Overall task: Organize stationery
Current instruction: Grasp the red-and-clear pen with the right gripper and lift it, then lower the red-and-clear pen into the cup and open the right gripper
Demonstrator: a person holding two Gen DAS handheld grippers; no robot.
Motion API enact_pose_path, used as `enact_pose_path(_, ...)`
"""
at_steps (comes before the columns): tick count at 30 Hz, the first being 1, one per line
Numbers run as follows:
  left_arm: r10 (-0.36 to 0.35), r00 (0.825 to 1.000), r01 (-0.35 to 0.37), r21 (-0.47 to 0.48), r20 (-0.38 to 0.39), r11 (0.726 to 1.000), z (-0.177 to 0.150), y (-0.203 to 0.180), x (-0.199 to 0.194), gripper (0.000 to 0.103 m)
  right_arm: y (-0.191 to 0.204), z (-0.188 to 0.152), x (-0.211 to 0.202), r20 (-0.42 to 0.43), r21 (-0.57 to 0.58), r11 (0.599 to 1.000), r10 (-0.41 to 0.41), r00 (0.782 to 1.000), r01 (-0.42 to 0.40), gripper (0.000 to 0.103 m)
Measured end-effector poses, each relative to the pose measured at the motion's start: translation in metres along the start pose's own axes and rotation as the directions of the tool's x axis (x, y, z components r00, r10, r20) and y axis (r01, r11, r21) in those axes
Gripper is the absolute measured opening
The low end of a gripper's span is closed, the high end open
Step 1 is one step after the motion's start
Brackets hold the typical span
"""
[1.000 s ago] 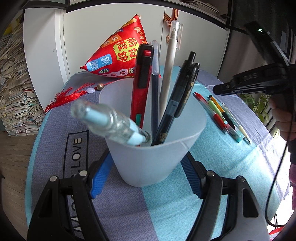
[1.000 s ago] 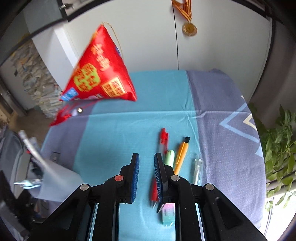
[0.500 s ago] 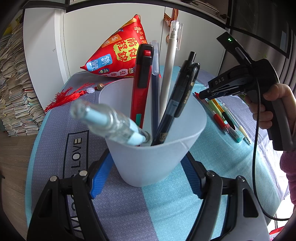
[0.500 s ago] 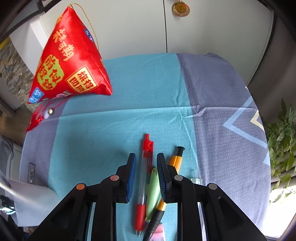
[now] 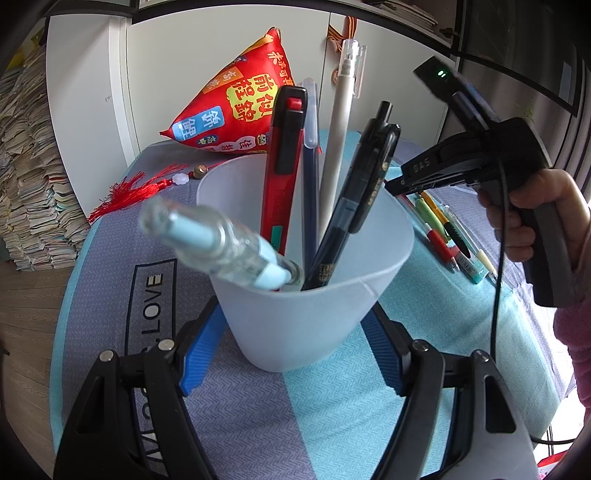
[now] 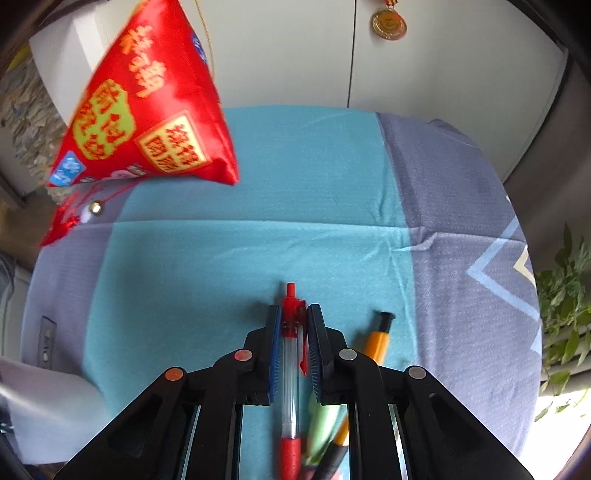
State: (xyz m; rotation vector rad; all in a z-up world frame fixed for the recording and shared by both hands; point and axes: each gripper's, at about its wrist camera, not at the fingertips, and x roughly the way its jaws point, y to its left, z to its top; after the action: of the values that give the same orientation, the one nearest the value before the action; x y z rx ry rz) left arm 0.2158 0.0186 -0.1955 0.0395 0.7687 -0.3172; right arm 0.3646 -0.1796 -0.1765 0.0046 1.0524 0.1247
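My left gripper [image 5: 295, 332] is shut on a frosted plastic cup [image 5: 306, 295] that stands on the tablecloth. In the cup are a red utility knife [image 5: 282, 166], a white pen [image 5: 340, 122], a black pen [image 5: 358, 195], a dark blue pen [image 5: 310, 166] and a pale blue clear tube [image 5: 221, 243]. My right gripper [image 6: 294, 317], held by a person's hand [image 5: 535, 206], points down at the loose pens. Its jaws are closing, and the pads meet the top of the red pen [image 6: 290, 369] lying between them. A green pen [image 6: 321, 424] and an orange pen [image 6: 376, 343] lie just right of it.
A red pyramid-shaped pouch [image 6: 144, 110] with a red tassel [image 5: 136, 190] sits at the table's far left. White cabinet doors with a medal [image 6: 388, 24] stand behind. A green plant [image 6: 565, 314] is off the right edge, and stacked papers [image 5: 26, 184] are on the floor at left.
My right gripper came down and forward from beside the red pen to straddle it, and its jaws narrowed onto the pen's top. The left gripper and the cup kept still.
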Motion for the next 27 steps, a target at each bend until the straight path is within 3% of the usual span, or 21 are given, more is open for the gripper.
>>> enact_pose_path(6,0.000,1.000,0.000,0.000,0.000,1.000,0.000,0.000,0.000,0.074,0.006,-0.015,-0.049,0.096,0.005,0.997,0.077,0.992,-0.078,0.015)
enact_pose_path(14,0.000,1.000,0.000,0.001,0.000,1.000,0.000,0.000,0.000,0.074,0.024,-0.038,-0.130,0.239,-0.061,0.989,0.145,0.960,-0.135,0.015)
enact_pose_path(19,-0.001,1.000,0.001,0.000,0.000,1.000,0.000,0.000,0.000,0.074,0.044,-0.049,-0.173,0.320,-0.121,0.982,0.179,0.930,-0.147,0.015)
enact_pose_path(27,-0.001,1.000,0.001,0.001,0.000,1.000,0.000,0.000,0.000,0.074,0.074,-0.054,-0.230,0.420,-0.205,0.957,0.274,0.865,-0.203,0.015)
